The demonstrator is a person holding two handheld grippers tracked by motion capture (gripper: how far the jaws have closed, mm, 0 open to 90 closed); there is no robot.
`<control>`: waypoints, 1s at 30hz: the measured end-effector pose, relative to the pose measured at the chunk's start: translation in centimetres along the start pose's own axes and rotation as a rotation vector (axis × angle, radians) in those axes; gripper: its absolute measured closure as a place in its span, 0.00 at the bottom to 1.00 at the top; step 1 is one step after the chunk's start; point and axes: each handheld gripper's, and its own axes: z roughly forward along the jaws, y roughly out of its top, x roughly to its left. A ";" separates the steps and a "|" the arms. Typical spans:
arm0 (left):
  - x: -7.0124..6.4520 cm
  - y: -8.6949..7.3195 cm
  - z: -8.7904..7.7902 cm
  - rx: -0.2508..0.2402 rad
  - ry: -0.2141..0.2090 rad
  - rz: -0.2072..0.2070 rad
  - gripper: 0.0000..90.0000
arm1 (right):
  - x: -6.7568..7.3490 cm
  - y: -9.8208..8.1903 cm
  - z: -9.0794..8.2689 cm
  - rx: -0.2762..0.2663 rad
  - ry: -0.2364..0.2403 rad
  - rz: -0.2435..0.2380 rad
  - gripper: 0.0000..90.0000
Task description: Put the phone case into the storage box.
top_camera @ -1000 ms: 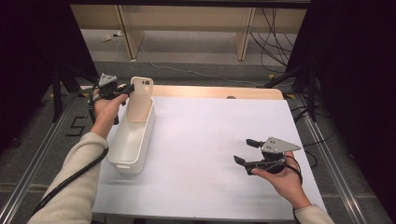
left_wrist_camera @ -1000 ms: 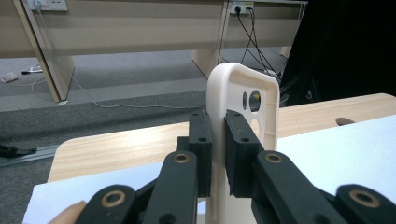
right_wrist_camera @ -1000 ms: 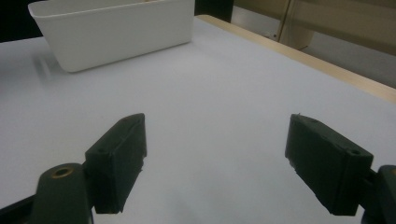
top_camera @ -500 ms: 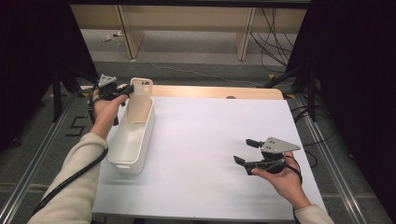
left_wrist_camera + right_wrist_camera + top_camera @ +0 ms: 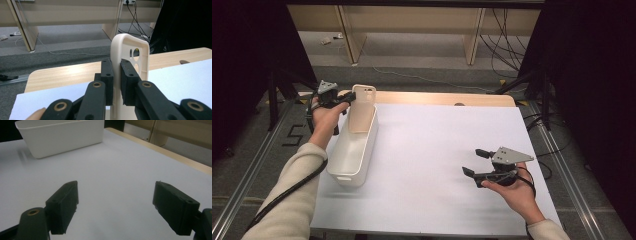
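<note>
A cream phone case (image 5: 362, 108) stands upright over the far end of a long white bin (image 5: 343, 172), its lower part down inside the bin. My left gripper (image 5: 350, 98) comes in from the left and is shut on the case's edge. In the left gripper view both black pads press the rim of the case (image 5: 130, 41), whose camera cut-out shows near the top, with the left gripper (image 5: 116, 73) closed around it. My right gripper (image 5: 474, 161) hovers over the white table at the right, jaws wide open and nothing between them. The right gripper (image 5: 115, 205) faces the bin (image 5: 60, 137).
The white table top (image 5: 437, 145) spreads between bin and right hand, with a wooden strip (image 5: 437, 97) along its far edge. Beyond lie a grey floor, cables (image 5: 507, 30) and wooden furniture legs (image 5: 474, 35). Metal rails run along both table sides.
</note>
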 end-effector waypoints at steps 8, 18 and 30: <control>0.0 -0.1 0.1 0.006 0.000 -0.003 0.91 | 0.0 0.0 0.0 0.001 0.002 0.001 0.24; 0.2 -0.3 0.0 0.013 0.007 -0.009 0.91 | 0.0 0.0 0.0 0.001 0.001 0.001 0.24; 0.3 -0.4 0.1 0.018 0.010 -0.014 0.90 | 0.0 0.0 0.0 0.001 0.003 0.001 0.24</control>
